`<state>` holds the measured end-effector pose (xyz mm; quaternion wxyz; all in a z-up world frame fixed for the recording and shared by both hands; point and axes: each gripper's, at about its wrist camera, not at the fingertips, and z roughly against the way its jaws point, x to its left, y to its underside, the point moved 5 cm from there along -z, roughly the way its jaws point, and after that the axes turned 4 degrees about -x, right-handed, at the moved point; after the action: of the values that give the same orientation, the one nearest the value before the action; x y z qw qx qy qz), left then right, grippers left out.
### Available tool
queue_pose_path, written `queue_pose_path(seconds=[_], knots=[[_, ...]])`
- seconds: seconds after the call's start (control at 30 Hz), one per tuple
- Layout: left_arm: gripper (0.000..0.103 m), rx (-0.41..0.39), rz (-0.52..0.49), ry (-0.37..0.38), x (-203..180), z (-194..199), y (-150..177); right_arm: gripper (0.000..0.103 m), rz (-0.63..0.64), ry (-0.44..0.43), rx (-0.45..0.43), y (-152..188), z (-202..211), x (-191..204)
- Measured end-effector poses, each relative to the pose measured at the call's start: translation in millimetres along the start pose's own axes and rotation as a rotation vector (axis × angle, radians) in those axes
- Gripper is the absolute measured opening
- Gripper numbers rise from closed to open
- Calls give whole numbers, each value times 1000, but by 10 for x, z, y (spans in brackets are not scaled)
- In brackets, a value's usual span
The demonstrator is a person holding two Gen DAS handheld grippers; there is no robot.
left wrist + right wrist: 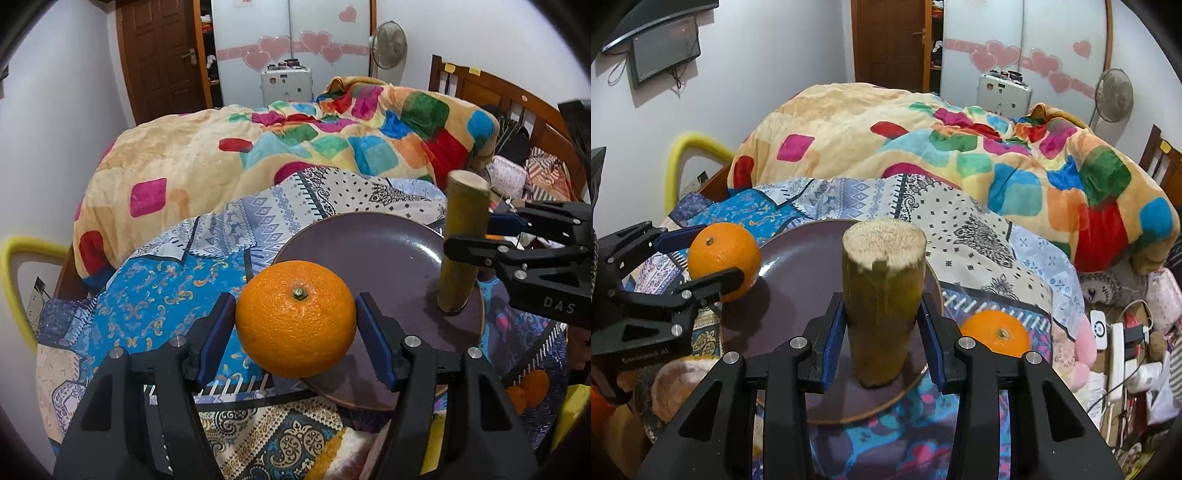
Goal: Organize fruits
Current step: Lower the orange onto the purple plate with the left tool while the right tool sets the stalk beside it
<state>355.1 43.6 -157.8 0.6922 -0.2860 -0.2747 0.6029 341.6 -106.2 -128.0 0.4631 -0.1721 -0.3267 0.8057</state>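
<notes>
My left gripper (295, 317) is shut on an orange (295, 319), held over the near left rim of a dark purple plate (369, 251). My right gripper (882, 328) is shut on an upright yellow-green sugarcane piece (882, 295) whose lower end rests on the plate (798, 258). In the right wrist view the left gripper (713, 258) holds the orange (720, 254) at the plate's left edge. In the left wrist view the right gripper (472, 240) grips the sugarcane (461, 243) at the plate's right side.
A second orange (997, 334) lies on the patterned bedsheet (979, 236) right of the plate. More oranges (528, 387) sit low at the right in the left wrist view. A colourful blanket (295, 147) is heaped behind. A brownish bowl (683, 384) is at lower left.
</notes>
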Motion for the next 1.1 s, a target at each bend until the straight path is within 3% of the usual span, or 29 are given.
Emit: queue_pose_path(seconds=[0.3, 0.57, 0.77, 0.83, 0.9, 1.1], knots=[[66, 48, -28, 13, -79, -228, -18, 36, -14, -9, 23, -98, -215, -4], [67, 56, -34, 22, -105, -269, -17, 37, -29, -36, 106, 39, -404, -18], [67, 56, -25, 29, -90, -244, -22, 37, -3, -17, 68, 13, -252, -19], [69, 41, -16, 31, -88, -198, -38, 37, -3, -16, 56, 14, -168, -33], [78, 8, -5, 20, -76, -102, -85, 37, -3, -15, 49, 19, -104, -48], [79, -28, 29, 11, -30, 226, -125, 37, 7, 2, 15, 56, 201, -36]])
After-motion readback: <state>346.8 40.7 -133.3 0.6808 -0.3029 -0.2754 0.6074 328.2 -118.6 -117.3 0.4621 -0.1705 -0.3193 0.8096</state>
